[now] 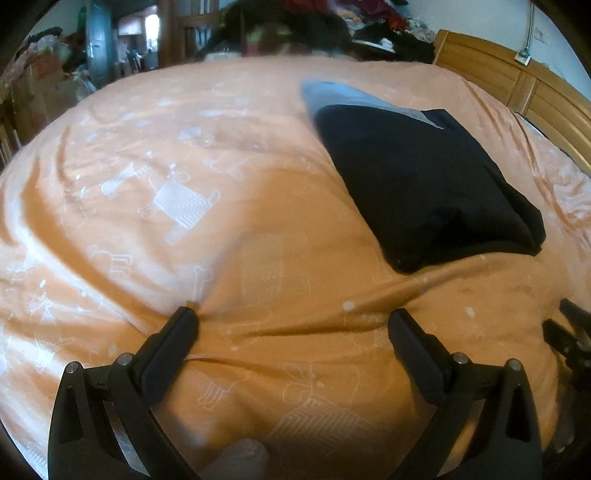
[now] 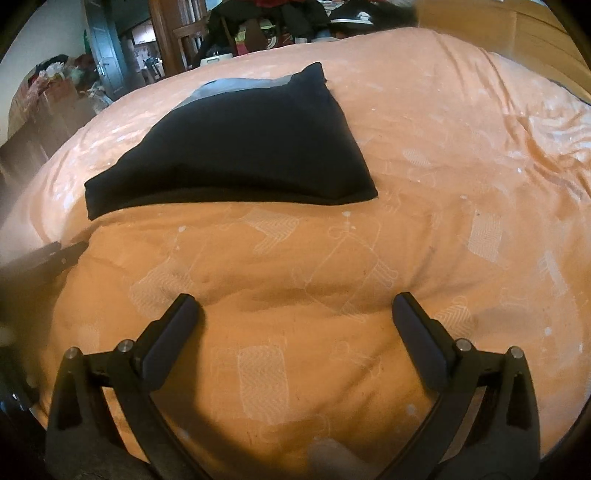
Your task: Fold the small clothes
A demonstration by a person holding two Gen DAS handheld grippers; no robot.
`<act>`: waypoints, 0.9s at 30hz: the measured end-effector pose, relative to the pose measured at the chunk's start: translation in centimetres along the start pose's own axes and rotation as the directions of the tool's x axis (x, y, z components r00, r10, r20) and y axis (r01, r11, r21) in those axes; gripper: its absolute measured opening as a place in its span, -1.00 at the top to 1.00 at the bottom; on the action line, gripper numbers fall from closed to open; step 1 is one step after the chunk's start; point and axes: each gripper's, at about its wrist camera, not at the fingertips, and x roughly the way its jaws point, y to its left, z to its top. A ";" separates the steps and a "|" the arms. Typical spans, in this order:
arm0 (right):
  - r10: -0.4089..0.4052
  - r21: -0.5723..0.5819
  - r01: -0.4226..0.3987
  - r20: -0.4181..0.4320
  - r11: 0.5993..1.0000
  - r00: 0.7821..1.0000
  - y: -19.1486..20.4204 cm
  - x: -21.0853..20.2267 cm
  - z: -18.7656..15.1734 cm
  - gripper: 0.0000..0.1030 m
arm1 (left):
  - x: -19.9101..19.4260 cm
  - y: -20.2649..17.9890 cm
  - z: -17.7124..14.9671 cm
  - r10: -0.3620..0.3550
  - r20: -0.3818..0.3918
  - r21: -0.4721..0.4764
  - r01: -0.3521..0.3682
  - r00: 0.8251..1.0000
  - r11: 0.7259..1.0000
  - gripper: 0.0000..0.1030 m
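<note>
From the left wrist view, the left gripper (image 1: 293,319) sits low over the bed (image 1: 258,229), its two fingers (image 1: 173,343) spread wide with nothing between them but orange cover; the left fingertip presses into the fabric and a crease runs off it. The one folded dark garment (image 1: 424,184) lies ahead and to the right of the fingers, well clear of both tips, flat on the bed with its folded edge nearest the camera. One grey-blue piece (image 1: 351,96) peeks out from under its far end; whether that is a separate garment or a lining, I cannot tell. At the right edge the tips of the right gripper (image 1: 565,332) poke into frame, just beside the left one. A wooden headboard (image 1: 517,85) runs along the far right, and a heap of clothes (image 1: 369,18) piles up past the foot of the bed. Over to the right wrist view: the right gripper (image 2: 297,308) is equally wide open, two fingers (image 2: 421,339) empty, hovering close over the orange cover. The same dark garment (image 2: 251,147) lies ahead and slightly left, apart from the fingertips, with the grey strip (image 2: 236,86) showing at its far edge. The left gripper (image 2: 55,254) edges in, blurred, on the left. One garment, two grippers, four fingers.
</note>
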 end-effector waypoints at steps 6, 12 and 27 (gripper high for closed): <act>-0.009 -0.002 0.009 0.010 1.000 1.000 0.2 0.7 0.4 -1.00 | -0.2 -0.2 -0.2 0.009 0.014 -0.003 -0.009 1.000 1.000 -1.00; -0.001 0.008 0.001 0.025 1.000 1.000 0.1 0.7 0.4 -1.00 | -0.1 -0.2 -0.1 0.010 0.017 -0.003 -0.010 1.000 1.000 -1.00; 0.004 -0.012 -0.004 0.009 1.000 1.000 0.3 0.7 0.6 -1.00 | -0.3 -0.3 0.1 0.014 0.010 -0.007 -0.014 1.000 1.000 -1.00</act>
